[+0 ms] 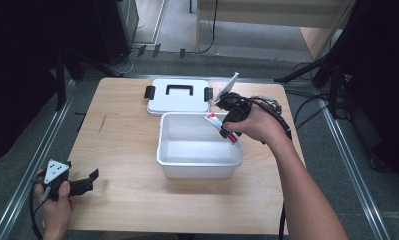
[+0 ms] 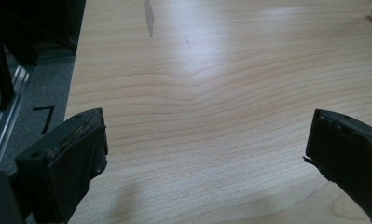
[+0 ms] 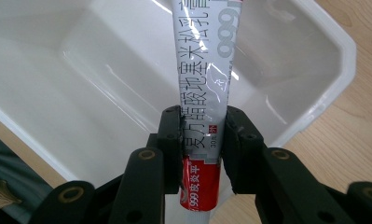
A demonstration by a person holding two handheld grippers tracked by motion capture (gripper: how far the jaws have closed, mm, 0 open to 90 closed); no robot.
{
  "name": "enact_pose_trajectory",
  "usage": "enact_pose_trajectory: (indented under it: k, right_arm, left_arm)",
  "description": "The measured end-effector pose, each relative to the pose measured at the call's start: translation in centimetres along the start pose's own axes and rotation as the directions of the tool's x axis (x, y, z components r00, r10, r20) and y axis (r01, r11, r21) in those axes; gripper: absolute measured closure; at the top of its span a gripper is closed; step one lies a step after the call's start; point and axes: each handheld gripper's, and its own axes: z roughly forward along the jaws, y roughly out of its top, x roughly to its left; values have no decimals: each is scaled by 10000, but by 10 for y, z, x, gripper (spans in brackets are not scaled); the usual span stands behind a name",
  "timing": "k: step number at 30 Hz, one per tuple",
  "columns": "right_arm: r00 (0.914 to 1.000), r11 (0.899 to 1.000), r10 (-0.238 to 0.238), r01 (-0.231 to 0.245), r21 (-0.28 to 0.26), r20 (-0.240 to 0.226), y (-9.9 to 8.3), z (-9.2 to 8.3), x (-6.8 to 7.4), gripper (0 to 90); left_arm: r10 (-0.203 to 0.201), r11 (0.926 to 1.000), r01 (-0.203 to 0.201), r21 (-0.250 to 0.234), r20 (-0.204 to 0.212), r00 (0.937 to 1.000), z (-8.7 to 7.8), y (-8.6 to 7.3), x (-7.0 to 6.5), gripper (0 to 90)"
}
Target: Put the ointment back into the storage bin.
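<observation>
right gripper (image 3: 203,135) has its fingers clamped on the ointment box (image 3: 204,88), hanging it over the open white bin (image 1: 199,162), so next it probably just needs lowering and letting go, while the left gripper (image 2: 204,154) sits wide open over the tabletop (image 1: 122,150)

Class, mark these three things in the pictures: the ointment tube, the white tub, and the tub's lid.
ointment tube (image 3: 204,70), right gripper view, on its silver printed body
white tub (image 1: 199,167), high view, on its near wall
lid (image 1: 179,90), high view, on its black handle
</observation>
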Motion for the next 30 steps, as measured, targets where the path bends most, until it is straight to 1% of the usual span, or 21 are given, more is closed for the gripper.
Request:
enact_pose_trajectory:
  k: [1,2,3,5,7,8,12,14,15,20,21,28,29,30]
  right_arm:
    - [10000,10000,28,-28,-17,-2,1,1,0,714]
    - [10000,10000,-56,56,-20,2,1,2,0,714]
    - [10000,10000,30,-30,-36,-18,2,3,0,714]
    - [10000,10000,-34,34,-23,16,4,5,0,714]
    - [10000,10000,-3,3,-30,-8,5,8,0,714]
    - [10000,10000,-74,74,-42,-4,5,9,0,714]
    - [10000,10000,-65,65,43,13,6,14,-2,714]
    - [10000,10000,-96,96,-11,-28,6,16,-2,713]
    - [10000,10000,-78,78,37,14,6,17,-3,713]
    - [9999,9998,-77,79,200,-71,6,24,-4,714]
    - [10000,9996,-47,49,265,-65,5,28,-6,714]
    - [10000,9997,12,-11,264,-44,5,35,-7,714]
    - [9999,9995,-105,105,288,21,6,39,-7,714]
    - [9999,9995,-100,98,294,63,6,40,-6,714]
  left_arm:
    - [-1,10000,1,6,3,10000,0,0,0,0]
    - [-5,10000,5,9,3,10000,0,0,0,0]
    - [-3,10000,3,4,3,10000,0,0,0,0]
    - [0,10000,0,7,7,10000,0,0,0,0]
    - [-30,10000,30,8,5,10000,0,0,0,0]
    - [-30,10000,30,8,5,10000,0,0,0,0]
    - [-27,10000,27,10,11,10000,0,0,0,0]
    - [-14,10000,14,23,13,10000,0,0,0,0]
    - [-29,10000,29,12,18,10000,0,0,0,0]
    - [7,10000,-7,43,27,10000,0,0,0,0]
    - [1,10000,-1,44,30,10000,0,0,0,0]
    - [-7,10000,6,48,26,10000,0,0,0,0]
    - [-7,10000,7,46,31,10000,0,0,1,0]
    - [-13,10000,12,45,29,10000,0,0,1,0]
